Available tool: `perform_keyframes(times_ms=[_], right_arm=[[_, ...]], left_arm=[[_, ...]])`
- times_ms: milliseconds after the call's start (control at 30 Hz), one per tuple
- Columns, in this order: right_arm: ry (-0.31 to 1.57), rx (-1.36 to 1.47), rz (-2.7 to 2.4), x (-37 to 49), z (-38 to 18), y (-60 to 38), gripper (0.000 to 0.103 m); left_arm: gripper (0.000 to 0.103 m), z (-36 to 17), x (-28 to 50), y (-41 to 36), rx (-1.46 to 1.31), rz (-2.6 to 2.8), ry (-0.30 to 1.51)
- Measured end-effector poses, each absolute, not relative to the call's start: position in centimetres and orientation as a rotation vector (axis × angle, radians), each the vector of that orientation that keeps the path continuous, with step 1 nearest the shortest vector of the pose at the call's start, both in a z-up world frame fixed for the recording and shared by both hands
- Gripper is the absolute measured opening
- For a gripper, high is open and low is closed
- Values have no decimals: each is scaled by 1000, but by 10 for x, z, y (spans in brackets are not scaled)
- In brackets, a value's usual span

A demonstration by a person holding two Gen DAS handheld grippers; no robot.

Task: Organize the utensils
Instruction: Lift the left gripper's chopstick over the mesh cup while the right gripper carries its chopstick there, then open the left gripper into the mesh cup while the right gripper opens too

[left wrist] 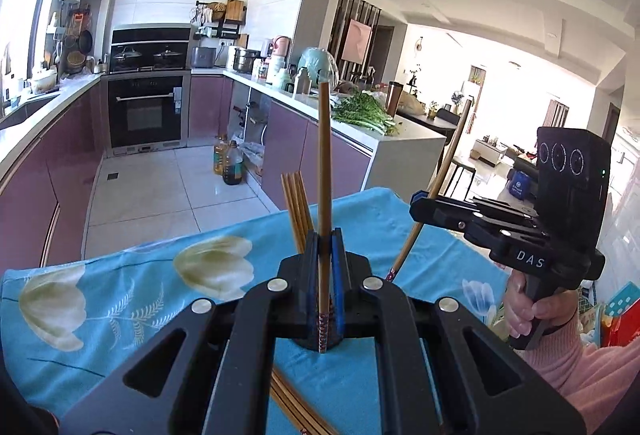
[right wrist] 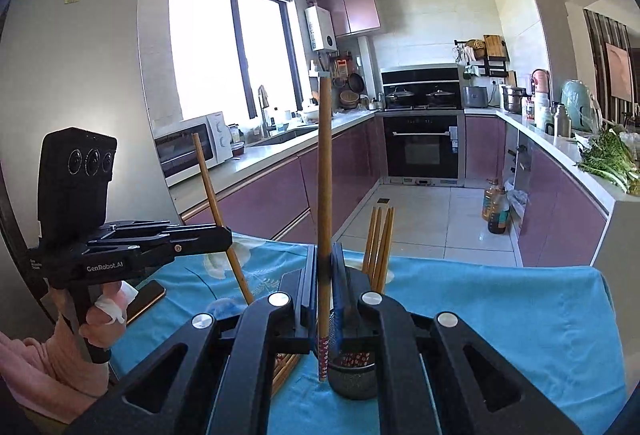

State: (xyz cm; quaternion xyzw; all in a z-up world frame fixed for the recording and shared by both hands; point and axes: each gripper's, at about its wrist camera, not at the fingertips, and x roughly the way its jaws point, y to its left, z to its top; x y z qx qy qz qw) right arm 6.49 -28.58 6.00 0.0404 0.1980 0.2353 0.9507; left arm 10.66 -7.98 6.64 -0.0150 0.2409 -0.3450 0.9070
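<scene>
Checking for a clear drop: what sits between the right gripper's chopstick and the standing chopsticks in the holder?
Only the gripper's own finger in the right wrist view.

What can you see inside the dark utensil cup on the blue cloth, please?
Several wooden chopsticks stand inside the dark cup. Their lower ends and the cup's bottom are hidden by its wall and the right gripper.

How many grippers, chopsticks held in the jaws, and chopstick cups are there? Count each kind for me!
Grippers: 2, the left gripper and the right gripper
Held chopsticks: 2, the left chopstick and the right chopstick
Cups: 1, the chopstick cup
Total: 5
</scene>
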Motion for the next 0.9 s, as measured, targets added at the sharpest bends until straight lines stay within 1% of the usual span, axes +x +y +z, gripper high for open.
perform_keyframes(times_ms=[167, 333, 667, 900], right_arm=[[374, 92, 462, 72, 64, -289, 6], [385, 78, 437, 84, 56, -285, 6], [528, 55, 424, 109, 23, -279, 6], [649, 56, 426, 126, 2, -278, 6]], left_arm=[[7, 83, 113, -91, -33, -719, 458], [7, 85, 123, -105, -25, -712, 453], [7, 33, 146, -124, 46, -730, 631], [7, 10, 160, -126, 60, -734, 739]])
